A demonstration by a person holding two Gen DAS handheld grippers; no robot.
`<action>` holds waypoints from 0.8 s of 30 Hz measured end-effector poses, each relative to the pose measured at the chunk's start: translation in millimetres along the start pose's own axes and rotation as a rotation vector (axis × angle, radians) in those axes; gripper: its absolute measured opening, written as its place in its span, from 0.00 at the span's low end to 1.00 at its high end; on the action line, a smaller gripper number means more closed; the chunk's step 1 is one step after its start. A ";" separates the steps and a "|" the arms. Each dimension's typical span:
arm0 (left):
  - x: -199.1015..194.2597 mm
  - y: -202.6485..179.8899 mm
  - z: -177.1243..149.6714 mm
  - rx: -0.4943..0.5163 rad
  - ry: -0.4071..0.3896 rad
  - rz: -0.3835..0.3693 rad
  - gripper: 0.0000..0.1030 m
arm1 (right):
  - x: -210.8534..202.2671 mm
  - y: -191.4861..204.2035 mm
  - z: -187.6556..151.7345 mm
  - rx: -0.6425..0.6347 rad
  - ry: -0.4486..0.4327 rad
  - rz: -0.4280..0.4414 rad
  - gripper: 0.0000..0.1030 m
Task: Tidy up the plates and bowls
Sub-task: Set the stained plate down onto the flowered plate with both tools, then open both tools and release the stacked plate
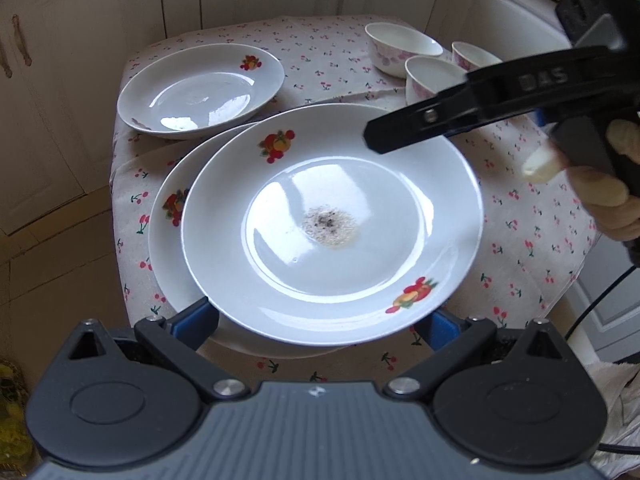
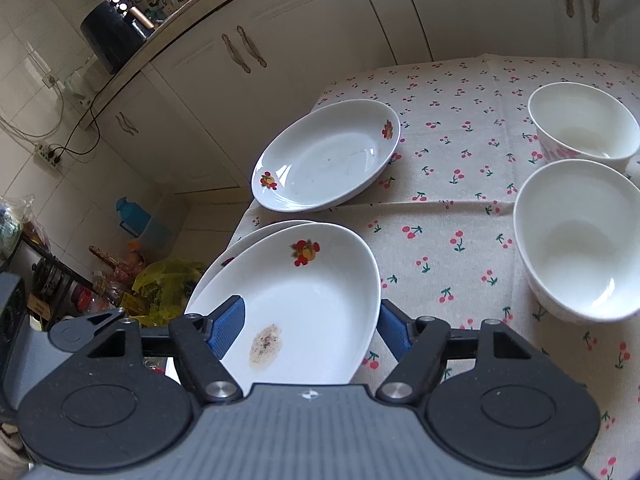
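— Why is the soiled plate (image 1: 224, 240) set off-centre on the lower plate (image 1: 168, 248)?

— It is judged to be mid-stacking. Its rim is straddled by the right gripper (image 2: 310, 330), whose jaws stand part open, one pad inside, one outside, nothing pressed. The left gripper (image 1: 322, 318) is spread wide, its pads hidden under the near rim – whether anything is held cannot be told.

— And the ware?

— Glossy white glazed discs, shallow, with fruit decals; a gritty residue (image 1: 330, 226) is seen. The bowls (image 1: 400, 48) are left grouped on the cherry-print cloth (image 1: 520, 240).
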State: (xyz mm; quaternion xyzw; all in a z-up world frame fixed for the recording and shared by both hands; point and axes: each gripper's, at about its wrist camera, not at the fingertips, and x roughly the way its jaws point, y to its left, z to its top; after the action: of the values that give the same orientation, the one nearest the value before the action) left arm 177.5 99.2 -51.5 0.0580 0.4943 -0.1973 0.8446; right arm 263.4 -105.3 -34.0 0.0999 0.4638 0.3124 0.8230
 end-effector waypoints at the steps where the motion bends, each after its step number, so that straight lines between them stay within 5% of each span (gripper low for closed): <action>1: 1.6 -0.7 0.9 0.007 0.006 0.004 0.99 | -2.7 -0.3 -1.2 0.010 -0.003 0.002 0.75; 15: 2.8 -25.8 -8.9 0.035 -0.011 0.172 0.99 | -15.3 9.3 -16.1 -0.037 -0.032 -0.007 0.75; 24: -34.6 -22.1 -21.9 -0.003 -0.140 0.120 0.99 | -26.1 27.5 -18.9 -0.143 -0.063 -0.033 0.78</action>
State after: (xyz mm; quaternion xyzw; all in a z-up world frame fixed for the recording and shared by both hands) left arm 136.1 94.9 -30.8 0.0723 0.4300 -0.1490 0.8875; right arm 226.4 -101.9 -13.6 0.0430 0.4158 0.3280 0.8472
